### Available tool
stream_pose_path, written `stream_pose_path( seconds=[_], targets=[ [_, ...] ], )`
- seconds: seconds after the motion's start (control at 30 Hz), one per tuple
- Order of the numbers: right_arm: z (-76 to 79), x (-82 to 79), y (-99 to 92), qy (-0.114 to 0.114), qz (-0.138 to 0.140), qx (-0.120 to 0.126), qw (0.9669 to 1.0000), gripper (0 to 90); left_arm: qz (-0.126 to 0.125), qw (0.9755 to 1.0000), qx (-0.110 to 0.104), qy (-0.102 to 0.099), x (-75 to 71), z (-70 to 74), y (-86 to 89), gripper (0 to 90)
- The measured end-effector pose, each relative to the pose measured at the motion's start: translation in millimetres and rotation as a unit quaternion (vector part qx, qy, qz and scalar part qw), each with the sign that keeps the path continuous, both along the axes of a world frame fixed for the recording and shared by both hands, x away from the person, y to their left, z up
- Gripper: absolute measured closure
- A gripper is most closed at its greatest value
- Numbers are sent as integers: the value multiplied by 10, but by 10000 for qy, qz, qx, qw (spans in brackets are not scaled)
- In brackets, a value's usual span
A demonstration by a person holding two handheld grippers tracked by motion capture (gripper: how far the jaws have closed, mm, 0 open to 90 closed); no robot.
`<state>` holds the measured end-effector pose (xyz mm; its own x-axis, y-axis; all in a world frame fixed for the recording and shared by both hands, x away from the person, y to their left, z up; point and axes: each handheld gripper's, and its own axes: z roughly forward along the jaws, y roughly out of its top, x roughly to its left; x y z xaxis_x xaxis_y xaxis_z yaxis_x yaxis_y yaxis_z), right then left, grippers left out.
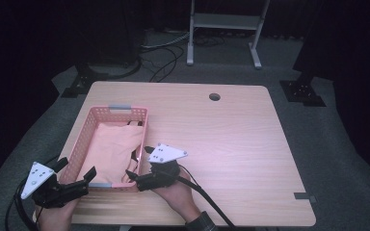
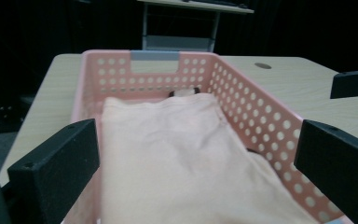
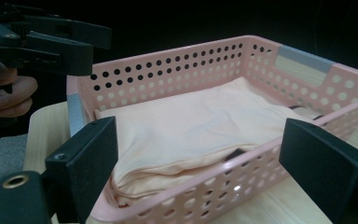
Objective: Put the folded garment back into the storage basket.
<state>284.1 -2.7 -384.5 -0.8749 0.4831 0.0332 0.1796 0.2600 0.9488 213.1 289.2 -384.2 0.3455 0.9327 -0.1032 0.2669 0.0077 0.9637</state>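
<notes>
The left gripper (image 1: 79,174) stands with jaws spread wide at the near end of the pink basket (image 1: 144,126), pinching nothing. The right gripper (image 1: 136,163), at the basket's four o'clock corner, is also spread; whether a jaw touches the side wall is hard to tell. A folded peach cloth (image 2: 168,149) lies inside the basket, hiding a dark item at its twelve o'clock end. The wooden table (image 1: 231,139) stretches towards three o'clock.

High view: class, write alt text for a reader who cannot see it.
A pink perforated basket holding a folded peach cloth sits at the near left of a wooden table. A person's left gripper and right gripper, both open, flank its near end.
</notes>
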Motion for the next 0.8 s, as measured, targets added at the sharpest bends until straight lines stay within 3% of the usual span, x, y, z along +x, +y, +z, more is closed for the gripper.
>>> stream_pose_path(
  seconds=[0.4, 0.8],
  targets=[
    [118, 3, -423, -175, -259, 146, 9994, 117, -464, 9988, 71, -140, 147, 158, -482, 0],
    [185, 2, -906, -228, -636, 358, 9971, 117, -1054, 9940, 89, -271, 276, 260, -985, 0]
  ],
)
